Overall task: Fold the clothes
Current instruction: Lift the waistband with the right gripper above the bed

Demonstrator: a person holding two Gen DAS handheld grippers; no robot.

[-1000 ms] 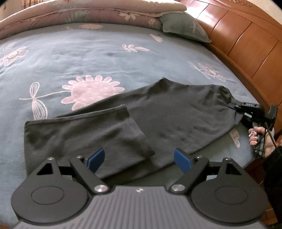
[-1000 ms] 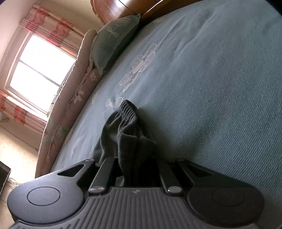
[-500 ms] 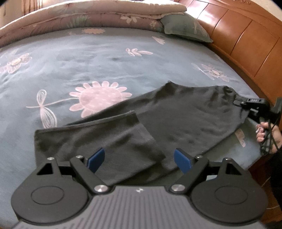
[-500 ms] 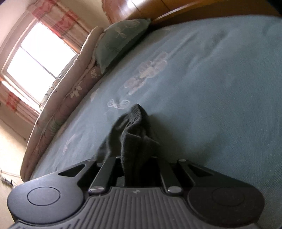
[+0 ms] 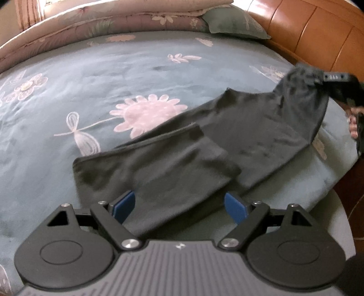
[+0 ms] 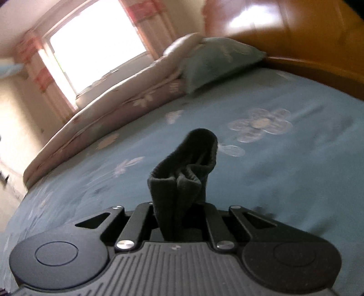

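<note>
Dark grey trousers [image 5: 204, 150] lie across the flowered blue bedsheet [image 5: 91, 86], one leg end folded over the other near me. My left gripper [image 5: 179, 206] hovers open just above the leg ends, blue pads apart with nothing between them. At the far right of the left wrist view my right gripper [image 5: 318, 79] is shut on the waistband and holds it raised off the bed. In the right wrist view the bunched waistband [image 6: 184, 173] sticks up from between the shut fingers of the right gripper [image 6: 179, 218].
A wooden headboard [image 5: 318, 34] runs along the right side. A green pillow [image 5: 234, 20] and a rolled quilt [image 5: 102, 25] lie at the far end of the bed. A window with pink curtains [image 6: 95, 45] is beyond. The bed edge [image 5: 336, 205] drops off at right.
The right gripper has lifted the waistband off the bed and carried it up and inward. The left gripper has shifted forward over the leg ends, still open.
</note>
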